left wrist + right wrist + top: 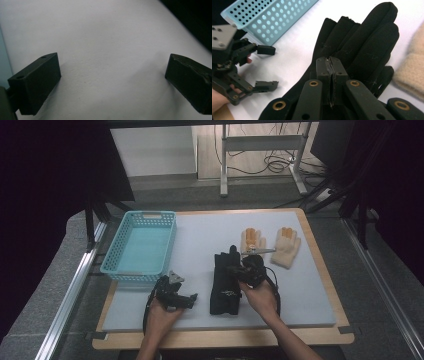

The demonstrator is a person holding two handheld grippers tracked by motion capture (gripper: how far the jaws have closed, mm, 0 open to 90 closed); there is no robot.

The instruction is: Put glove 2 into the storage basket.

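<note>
Surface: pale grey mat on a wood-edged table; cables and a metal frame on the floor behind.
Left gripper: resting low on the mat, jaws spread wide, nothing but bare mat between its fingertips.
Right gripper: jaws pressed flat together; whether a fold of cloth is nipped between them I cannot tell.
Black gloves: stacked right under and beyond the right fingertips, glove fingers pointing away from them, cuffs toward the person.
Blue basket: empty, beyond the left fingertips and off to the left of the right ones.
Beige gloves: two with orange tips, flat on the mat just past the right fingertips and to their right.
Step in hand: likely taking up the black gloves for the basket.
Doing it well: part the right jaws before lowering, bite both layers near the cuff, lift straight, and keep clear of the beige pair; the spread left jaws can steady the far end.
</note>
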